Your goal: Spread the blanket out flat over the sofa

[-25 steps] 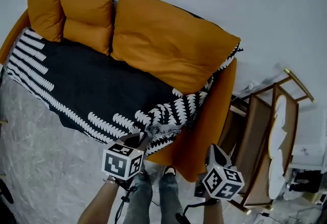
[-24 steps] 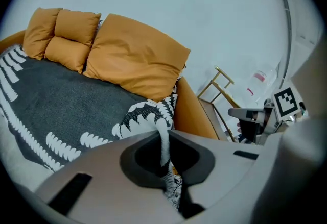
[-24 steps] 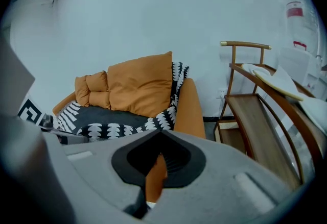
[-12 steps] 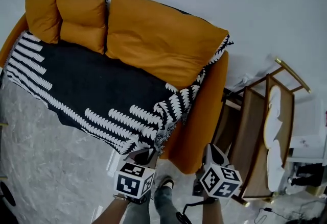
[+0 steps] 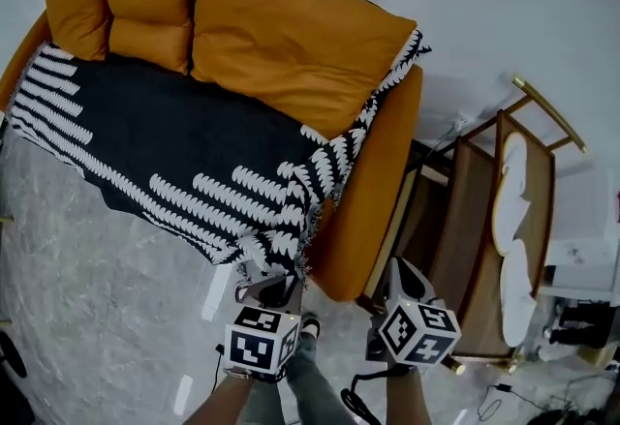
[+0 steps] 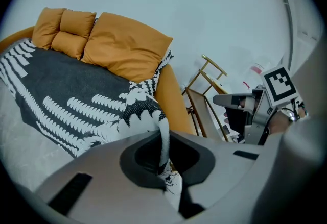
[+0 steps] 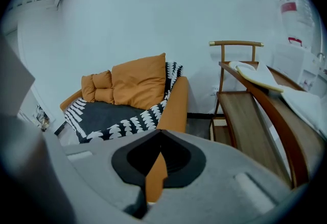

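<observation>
Blanket (image 5: 184, 157) covers the sofa (image 5: 373, 191) seat, front corner pinched tight in the left gripper (image 5: 269, 286) just off the armrest end, right gripper (image 5: 403, 274) near-closed on nothing; I'd draw that corner low and outward, even tension, to flatten the bunching.

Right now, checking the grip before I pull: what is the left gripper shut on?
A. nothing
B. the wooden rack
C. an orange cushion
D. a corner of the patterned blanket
D: the left gripper has its jaws closed on a corner of the black-and-white blanket, as its own view shows.
</observation>
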{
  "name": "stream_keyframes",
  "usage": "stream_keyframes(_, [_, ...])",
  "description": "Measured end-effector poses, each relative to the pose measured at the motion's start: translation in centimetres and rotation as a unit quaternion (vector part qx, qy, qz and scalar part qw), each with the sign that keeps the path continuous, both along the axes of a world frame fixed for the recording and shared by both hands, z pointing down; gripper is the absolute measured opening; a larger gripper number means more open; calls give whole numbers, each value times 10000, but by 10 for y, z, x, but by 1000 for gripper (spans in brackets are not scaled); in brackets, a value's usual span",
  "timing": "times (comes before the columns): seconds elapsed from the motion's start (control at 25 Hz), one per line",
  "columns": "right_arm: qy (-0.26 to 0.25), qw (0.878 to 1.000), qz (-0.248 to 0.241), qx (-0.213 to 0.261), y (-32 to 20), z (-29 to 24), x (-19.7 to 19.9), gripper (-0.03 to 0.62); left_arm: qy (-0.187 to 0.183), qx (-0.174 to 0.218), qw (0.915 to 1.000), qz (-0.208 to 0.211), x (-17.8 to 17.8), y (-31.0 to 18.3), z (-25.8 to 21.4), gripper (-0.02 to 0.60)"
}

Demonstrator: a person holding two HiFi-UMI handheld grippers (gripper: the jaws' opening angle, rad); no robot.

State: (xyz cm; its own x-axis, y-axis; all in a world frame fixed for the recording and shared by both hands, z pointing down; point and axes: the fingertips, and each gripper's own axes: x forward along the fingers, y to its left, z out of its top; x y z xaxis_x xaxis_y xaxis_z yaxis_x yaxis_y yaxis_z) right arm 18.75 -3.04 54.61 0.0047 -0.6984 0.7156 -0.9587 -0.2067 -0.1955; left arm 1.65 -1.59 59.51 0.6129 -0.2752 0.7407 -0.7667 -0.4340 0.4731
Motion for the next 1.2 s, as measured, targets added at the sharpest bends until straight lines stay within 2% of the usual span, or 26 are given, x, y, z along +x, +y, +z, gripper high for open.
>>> stream_keyframes(0.2, [13,9999,-111,70,11,1,9,5,-150,-70,9995,-255,2,25,13,12])
stream_keyframes(0.56, [-27,9995,-301,72,32,5,12,5,-95,-506,9970,-584,15,82,43,12])
stream_keyframes(0.88, [76,9992,-392,0,49,17,16,5,376,-779,9927,-840,27,104,74,12])
stream_keyframes(1.2, [107,9987,-481,-105,59,32,11,5,411,-786,9925,-840,34,123,107,12])
